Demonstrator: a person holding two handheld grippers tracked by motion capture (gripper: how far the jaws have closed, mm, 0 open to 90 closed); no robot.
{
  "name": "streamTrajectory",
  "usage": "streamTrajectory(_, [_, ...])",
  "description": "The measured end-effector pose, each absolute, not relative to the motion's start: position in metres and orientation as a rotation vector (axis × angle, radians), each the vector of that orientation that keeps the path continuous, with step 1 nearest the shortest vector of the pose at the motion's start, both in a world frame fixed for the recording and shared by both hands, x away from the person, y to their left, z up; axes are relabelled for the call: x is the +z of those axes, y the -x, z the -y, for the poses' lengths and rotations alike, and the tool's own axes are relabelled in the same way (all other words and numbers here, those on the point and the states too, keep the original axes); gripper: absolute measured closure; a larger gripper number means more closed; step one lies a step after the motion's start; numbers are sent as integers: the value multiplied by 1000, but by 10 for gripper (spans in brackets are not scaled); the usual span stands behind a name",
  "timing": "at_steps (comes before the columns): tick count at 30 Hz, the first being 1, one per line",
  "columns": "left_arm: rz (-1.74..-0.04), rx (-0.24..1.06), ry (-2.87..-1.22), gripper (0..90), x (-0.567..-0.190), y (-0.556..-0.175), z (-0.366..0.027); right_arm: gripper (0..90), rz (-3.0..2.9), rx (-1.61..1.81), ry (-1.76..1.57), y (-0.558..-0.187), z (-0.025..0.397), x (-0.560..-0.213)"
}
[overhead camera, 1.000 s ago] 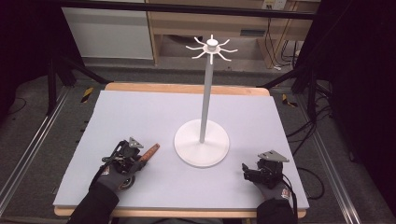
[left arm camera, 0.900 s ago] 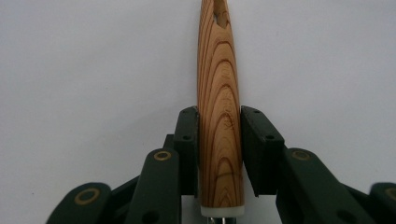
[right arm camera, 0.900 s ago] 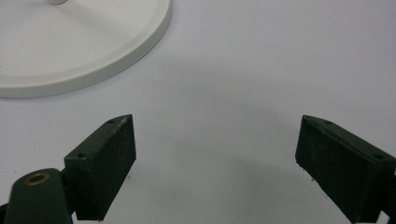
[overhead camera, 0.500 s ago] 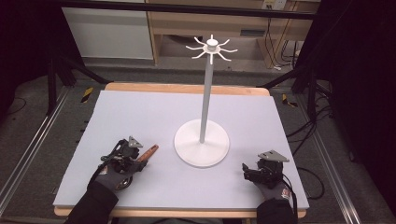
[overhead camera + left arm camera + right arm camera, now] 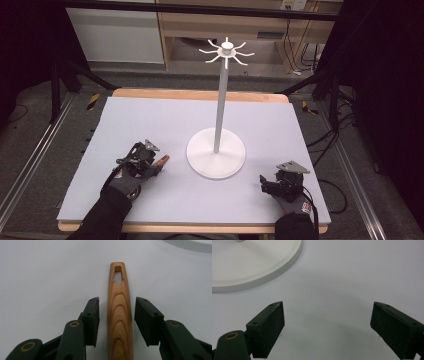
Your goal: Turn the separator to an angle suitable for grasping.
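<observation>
Left gripper view: my left gripper [image 5: 117, 315] straddles the wooden handle [image 5: 119, 322], jaws apart, ungrasped.
My right gripper [image 5: 328, 322] gapes empty beside the white stand [image 5: 216, 150]; everything remains.

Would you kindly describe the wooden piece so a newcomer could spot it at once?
Start at the white stand mid-table. Left of its base, the left gripper straddles a wooden handle lying on the table. It is the one wood-grained thing, with a slot at its tip.

stand [image 5: 216, 155] sits mid bench [image 5: 150, 120]. stick [image 5: 119, 315] lies on bench left of stand base, between left claw [image 5: 116, 318] jaws, untouched. right claw [image 5: 327, 327] near front right corner, right of stand.
</observation>
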State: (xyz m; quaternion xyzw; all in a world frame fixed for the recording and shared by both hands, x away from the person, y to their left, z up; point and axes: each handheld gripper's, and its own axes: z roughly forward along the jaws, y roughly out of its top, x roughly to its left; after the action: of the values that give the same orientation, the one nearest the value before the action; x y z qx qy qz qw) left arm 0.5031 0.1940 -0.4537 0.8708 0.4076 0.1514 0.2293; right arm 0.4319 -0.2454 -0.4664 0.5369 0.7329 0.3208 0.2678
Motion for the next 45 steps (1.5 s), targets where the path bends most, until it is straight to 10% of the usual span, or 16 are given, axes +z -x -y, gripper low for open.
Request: streamTrajectory(45, [-1137,353,-2394,672,-455,-506,-195,120,-1988,860,-1464,-434,246,-467])
